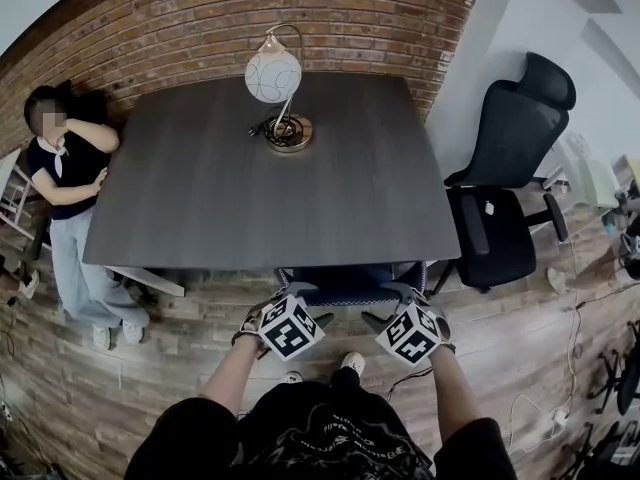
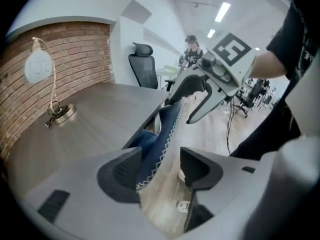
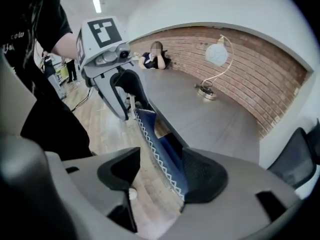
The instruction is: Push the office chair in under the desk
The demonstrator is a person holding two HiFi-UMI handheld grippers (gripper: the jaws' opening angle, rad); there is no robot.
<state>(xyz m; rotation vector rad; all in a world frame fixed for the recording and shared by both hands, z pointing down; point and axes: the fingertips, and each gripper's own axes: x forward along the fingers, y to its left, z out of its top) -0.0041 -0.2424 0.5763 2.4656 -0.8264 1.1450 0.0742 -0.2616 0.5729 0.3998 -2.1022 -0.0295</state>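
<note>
Bench [image 1: 220,188]: dark grey top, set against the brick wall [image 1: 200,28]. I see a globe lamp [image 1: 275,78] on it near the far edge.
Blue chair [image 1: 345,283]: tucked under the near edge of the bench. Only the top of its back, with white zigzag stitching, shows past the bench edge, between my two grippers.
Left gripper [image 1: 300,296]: pointing down at the left end of the chair back. In its own view the fingers [image 2: 120,174] stand wide apart. The stitched blue edge [image 2: 160,134] runs between them, close by the left finger. I see no pinch on it, so nothing is held.
Right gripper [image 1: 400,298]: at the right end of the chair back. Its fingers [image 3: 202,176] are also spread wide. The blue edge [image 3: 160,149] lies close by the right finger, and I can't tell whether it touches. Nothing is gripped.
Black office chair [image 1: 510,168]: to the right of the bench, well apart from it.
Person [image 1: 65,168]: at the left end of the bench, by the wall.
Floor [image 1: 100,388]: wood planks.
</note>
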